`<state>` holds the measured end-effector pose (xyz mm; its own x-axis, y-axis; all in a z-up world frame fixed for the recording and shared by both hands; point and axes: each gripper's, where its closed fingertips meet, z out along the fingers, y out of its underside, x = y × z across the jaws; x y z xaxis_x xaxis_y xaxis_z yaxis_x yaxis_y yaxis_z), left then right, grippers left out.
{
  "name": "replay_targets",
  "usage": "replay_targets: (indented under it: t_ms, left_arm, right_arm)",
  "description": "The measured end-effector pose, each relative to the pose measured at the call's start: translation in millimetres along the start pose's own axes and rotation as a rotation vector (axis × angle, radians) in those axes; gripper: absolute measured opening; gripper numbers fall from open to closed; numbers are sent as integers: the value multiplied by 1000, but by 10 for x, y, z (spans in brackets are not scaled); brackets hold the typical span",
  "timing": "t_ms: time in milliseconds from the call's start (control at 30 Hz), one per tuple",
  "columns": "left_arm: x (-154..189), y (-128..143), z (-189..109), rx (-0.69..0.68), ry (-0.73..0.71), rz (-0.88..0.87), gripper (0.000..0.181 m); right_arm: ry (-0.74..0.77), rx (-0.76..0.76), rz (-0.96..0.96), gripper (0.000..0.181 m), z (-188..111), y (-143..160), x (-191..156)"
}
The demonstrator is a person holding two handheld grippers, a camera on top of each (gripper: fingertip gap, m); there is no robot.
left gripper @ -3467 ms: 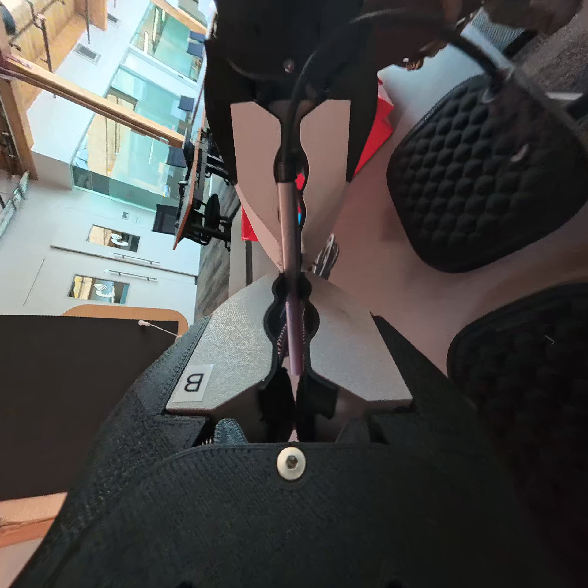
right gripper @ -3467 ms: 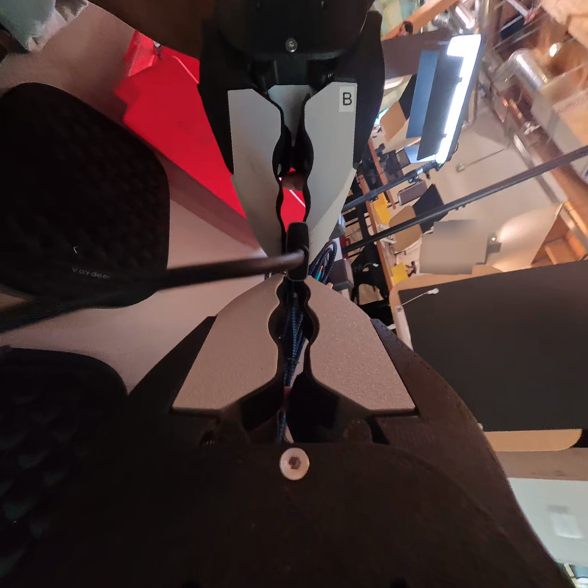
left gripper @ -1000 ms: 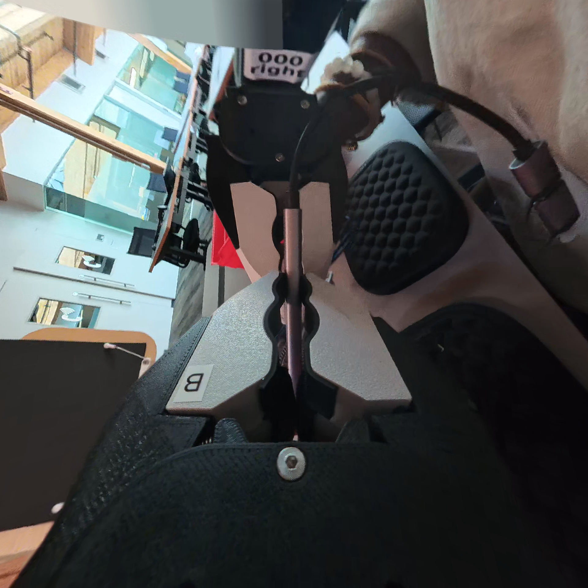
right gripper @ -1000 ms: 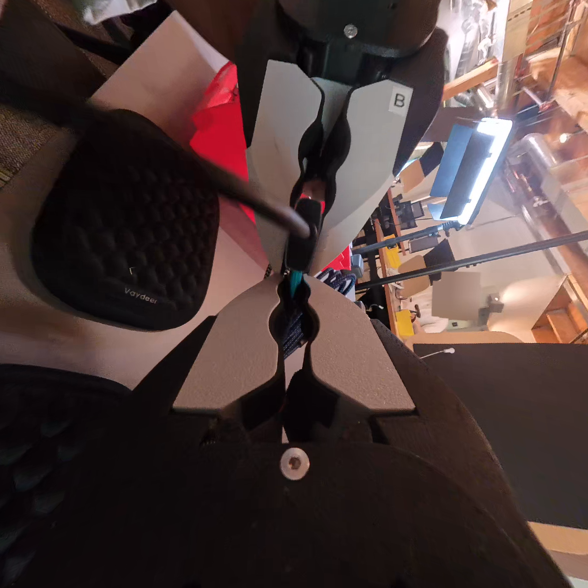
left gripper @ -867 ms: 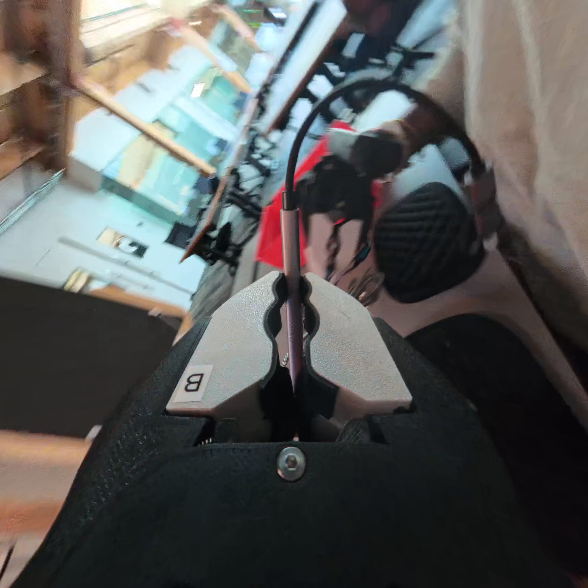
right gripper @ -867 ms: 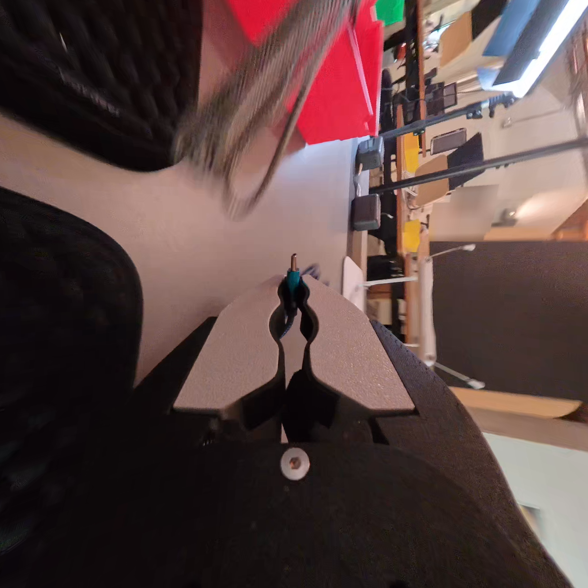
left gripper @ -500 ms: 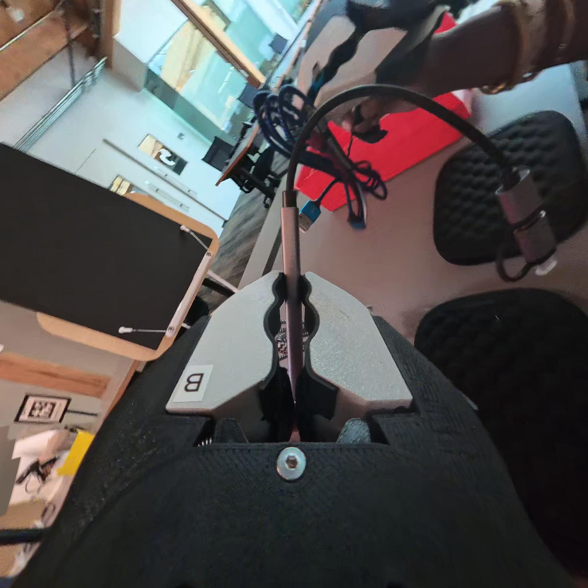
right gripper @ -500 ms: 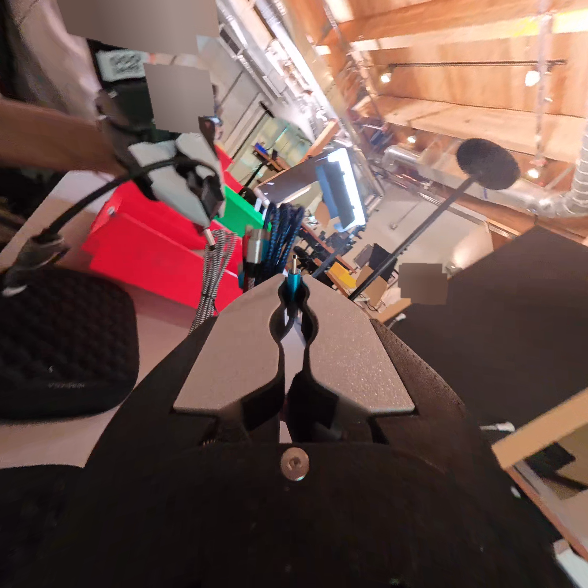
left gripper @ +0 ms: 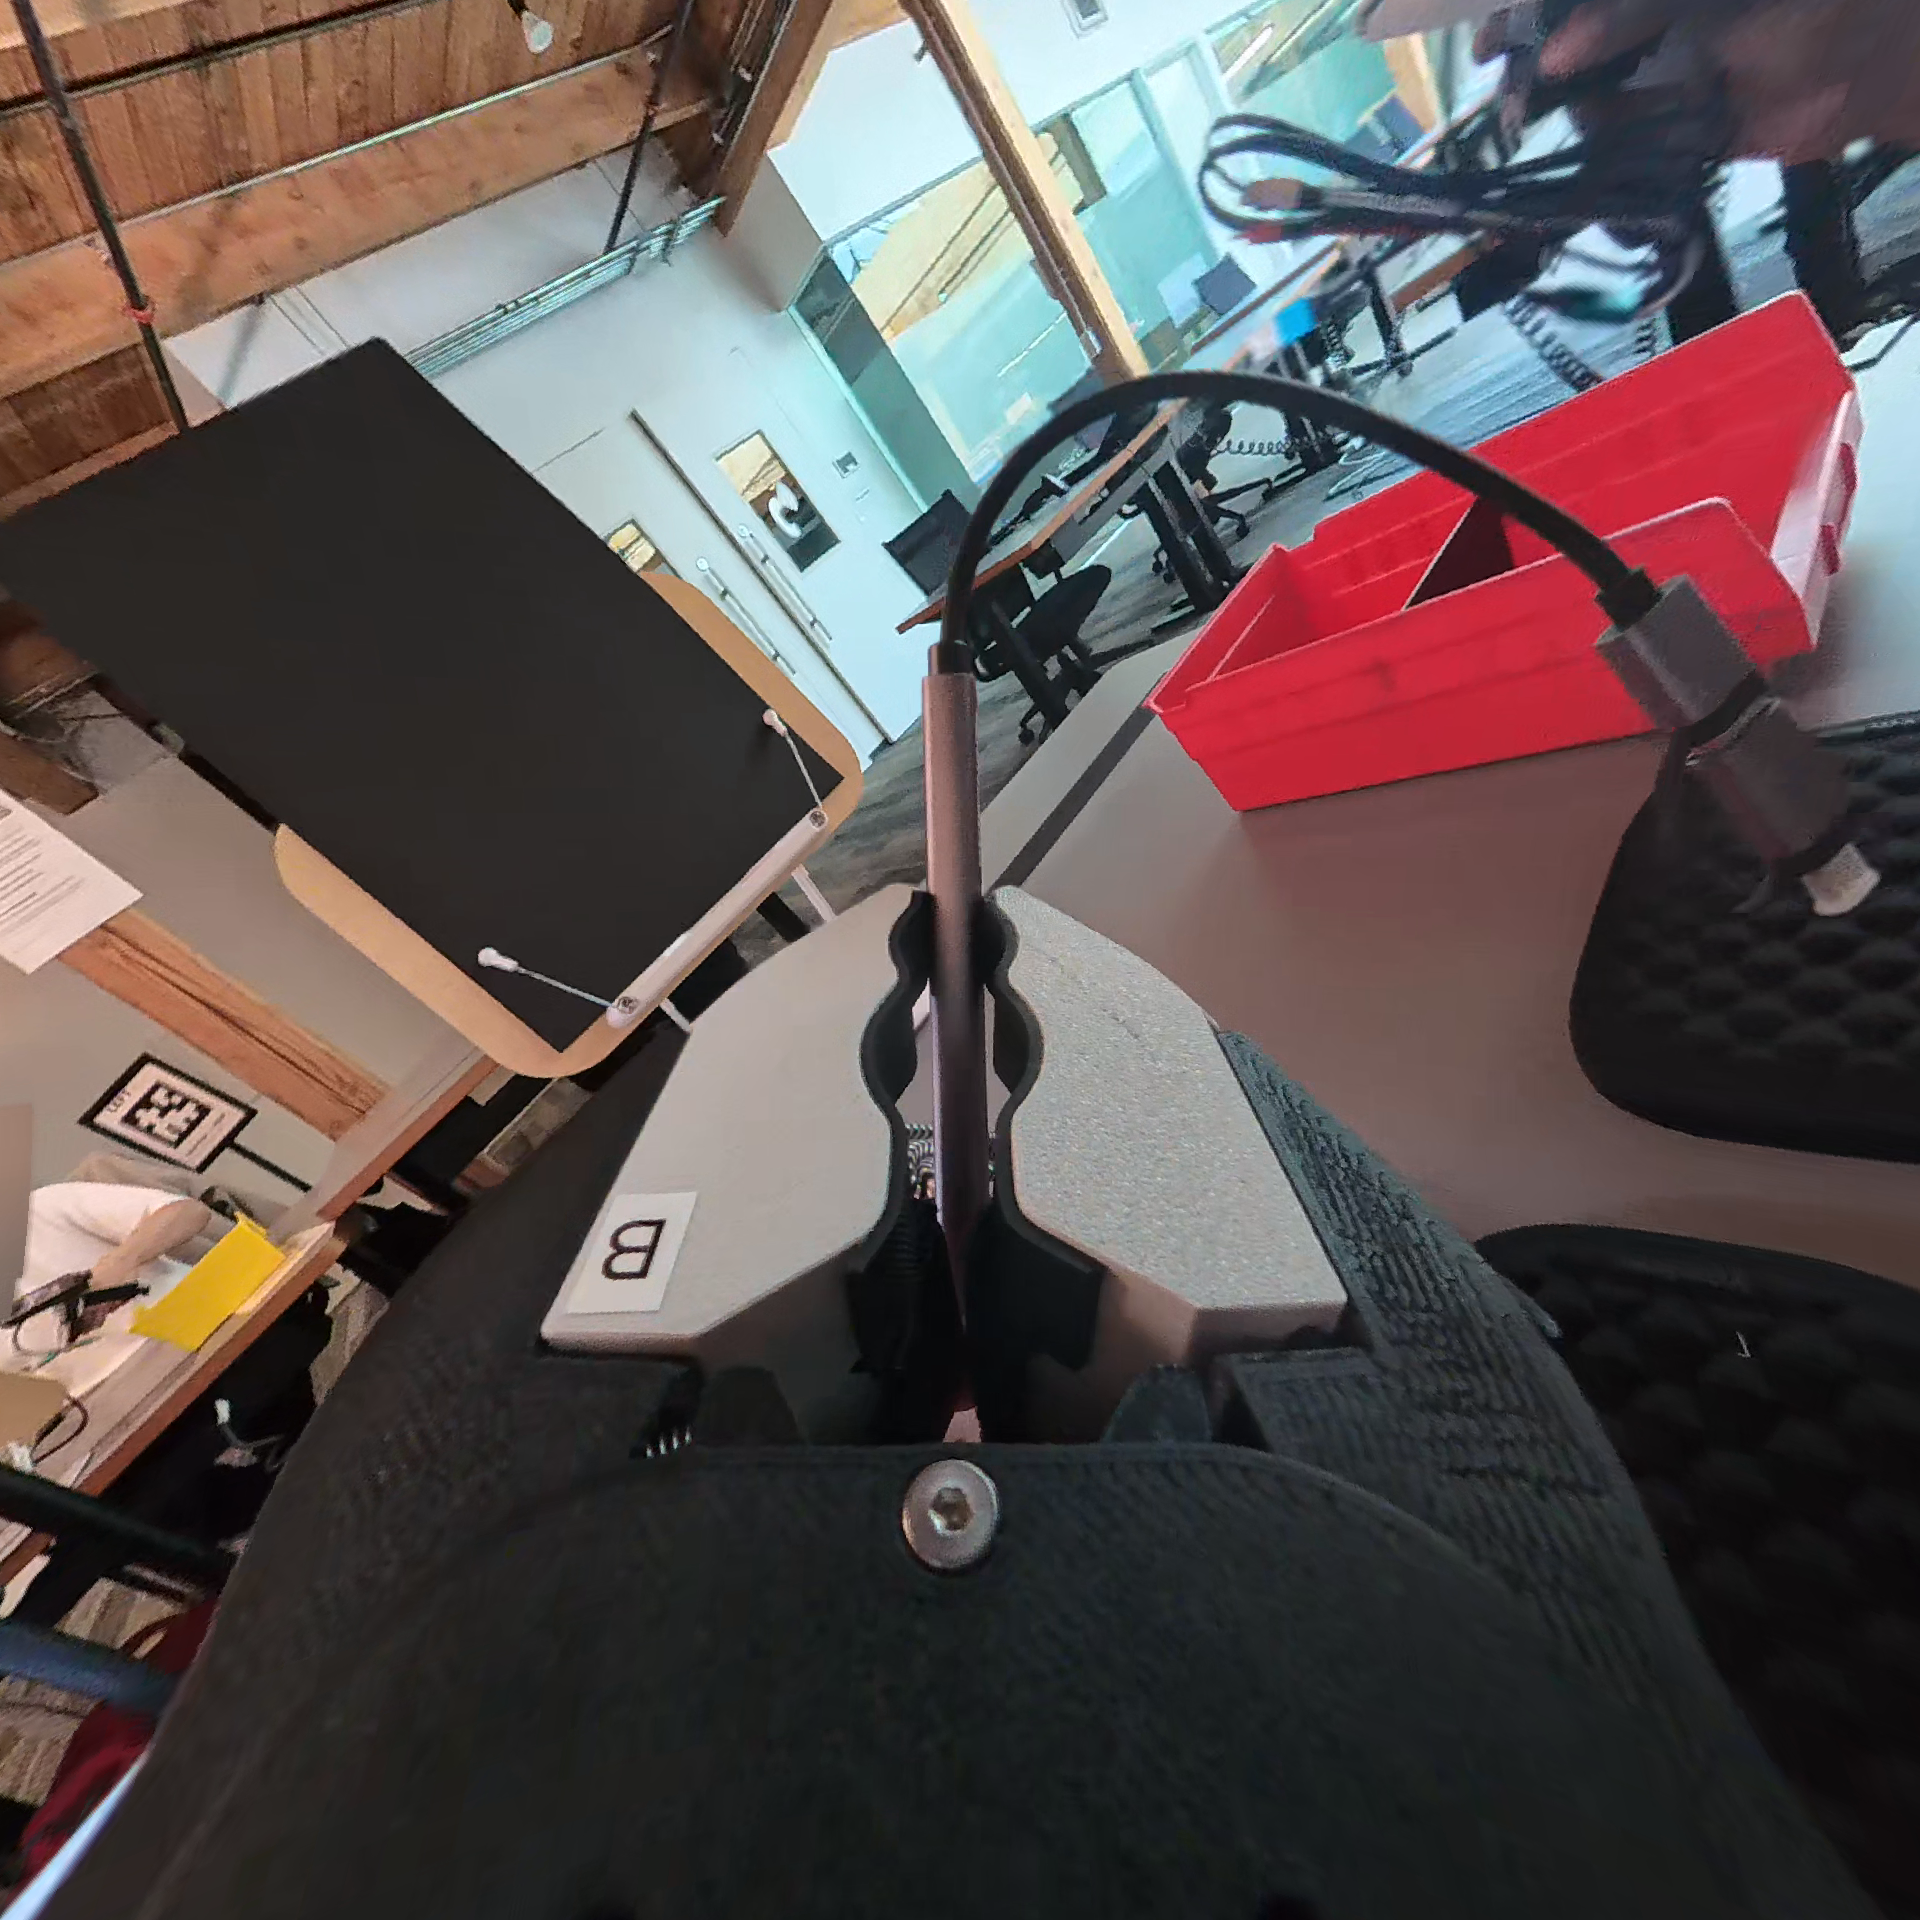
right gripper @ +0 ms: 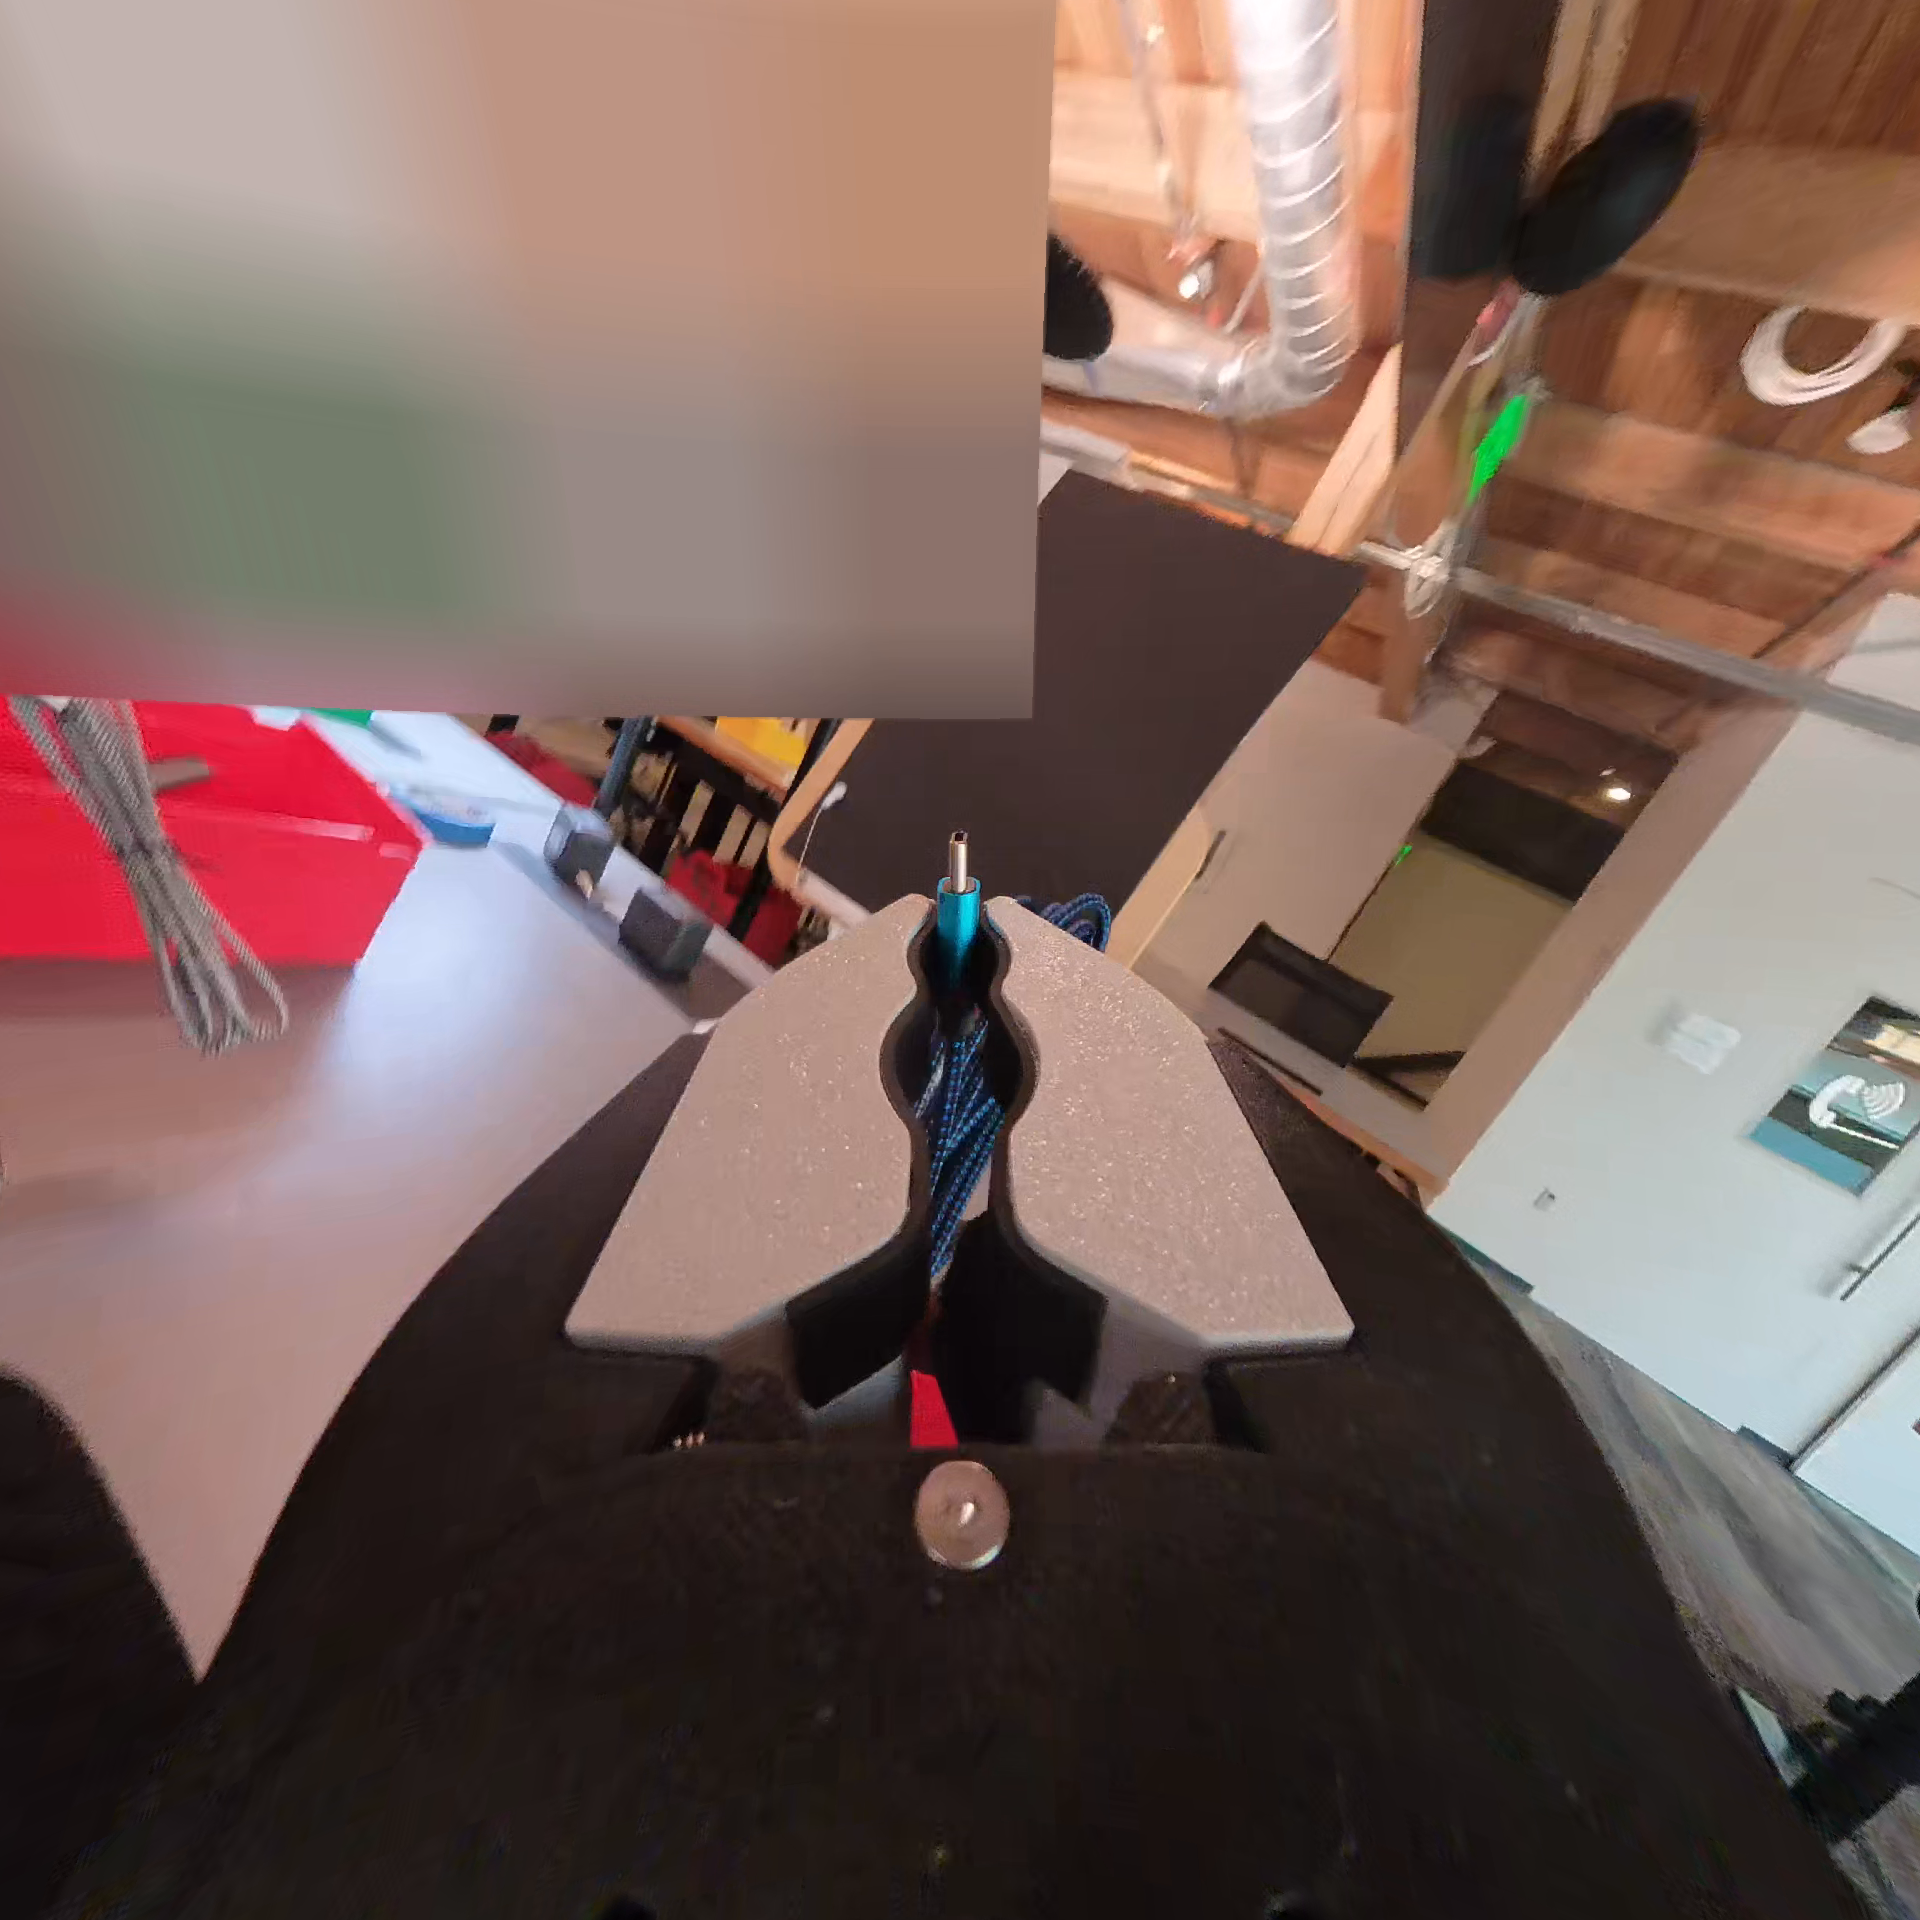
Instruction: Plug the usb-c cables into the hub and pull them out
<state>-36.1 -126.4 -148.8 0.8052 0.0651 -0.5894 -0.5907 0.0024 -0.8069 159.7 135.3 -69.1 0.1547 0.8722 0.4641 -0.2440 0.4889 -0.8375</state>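
Note:
My left gripper (left gripper: 953,914) is shut on the thin grey hub (left gripper: 950,831), held edge-on and upright between the jaws. The hub's black lead (left gripper: 1195,400) arcs right to a grey plug (left gripper: 1704,686) hanging over a black pad. My right gripper (right gripper: 958,909) is shut on a teal usb-c plug (right gripper: 957,914); its metal tip (right gripper: 958,860) sticks out free past the jaws. Its blue braided cable (right gripper: 956,1101) runs back between the fingers. The right hand with a bundle of cables (left gripper: 1455,197) shows blurred at the top right of the left wrist view.
A red bin (left gripper: 1496,634) stands on the grey table (left gripper: 1351,935); it also shows in the right wrist view (right gripper: 260,862). Two black textured pads (left gripper: 1766,997) lie at the right. A grey braided cable (right gripper: 177,914) hangs at left. A black panel (left gripper: 395,686) stands off the table. The tips of one gripper are about 35 centimeters away from the tips of the other.
The teal plug has come out of the hub and the two grippers have moved apart. Both grippers have tilted up, and the right one now faces away from the hub.

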Motion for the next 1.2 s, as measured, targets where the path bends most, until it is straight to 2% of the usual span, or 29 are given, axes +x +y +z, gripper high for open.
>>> replay_targets:
  t_ms: [67,167,300,433,567,667,833,933,1033,1100,1200]
  left_arm:
    - [-24,31,5,-21,-17,-15,8]
    - [-61,23,-3,-23,-35,-28,8]
    - [-84,10,10,-32,-45,-45,7]
    - [-98,8,42,-46,-53,-73,8]
    - [-113,-27,65,-43,-59,-69,8]
    - [-130,-19,85,-58,-68,-99,7]
    - [-151,25,101,-71,-80,-160,8]
    - [-165,19,83,-46,-80,-191,8]
    - [-194,0,60,7,-79,-243,8]
    - [-197,-45,39,78,-62,-270,8]
    - [-121,-204,-15,246,5,-263,8]
  right_arm:
    - [-62,-55,-36,4,-131,153,49]
    - [-271,-149,-26,4,-329,463,-23]
    - [-466,-288,-27,5,-543,885,-72]
    - [-631,-411,-15,5,-652,1132,-158]
    - [-832,-641,16,5,-778,1474,-329]
    - [-915,-813,-41,5,-850,1756,-422]
    - [-936,-938,7,5,-903,1976,-559]
    - [-864,-955,48,21,-869,1961,-547]
    - [-739,-816,50,35,-652,1715,-503]
    - [-672,-649,84,44,-414,1332,-586]
    - [-660,-358,104,42,-74,641,-968]
